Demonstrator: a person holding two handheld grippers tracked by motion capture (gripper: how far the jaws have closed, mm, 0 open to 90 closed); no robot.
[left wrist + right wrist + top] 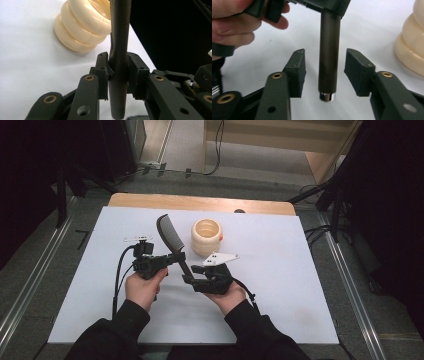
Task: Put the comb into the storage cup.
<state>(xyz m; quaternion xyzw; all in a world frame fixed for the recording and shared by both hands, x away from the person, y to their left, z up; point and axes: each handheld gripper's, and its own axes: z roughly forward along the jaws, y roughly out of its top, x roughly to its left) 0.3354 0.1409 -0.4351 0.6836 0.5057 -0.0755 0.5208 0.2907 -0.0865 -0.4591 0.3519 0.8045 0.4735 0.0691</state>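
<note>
My left gripper (170,260) has its jaws clamped on the black comb (170,239) by its handle, held above the bench (300,285) just near of the cream ribbed cup (206,236). My right gripper (325,72) stands spread around the handle's end (not yet pinching), so the handover looks half done.

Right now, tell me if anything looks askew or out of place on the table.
Nothing is spilled or broken. The comb is off the table, held by its handle in the left gripper, with the open right gripper around the handle's end. The cream ribbed cup stands upright beside them.
</note>
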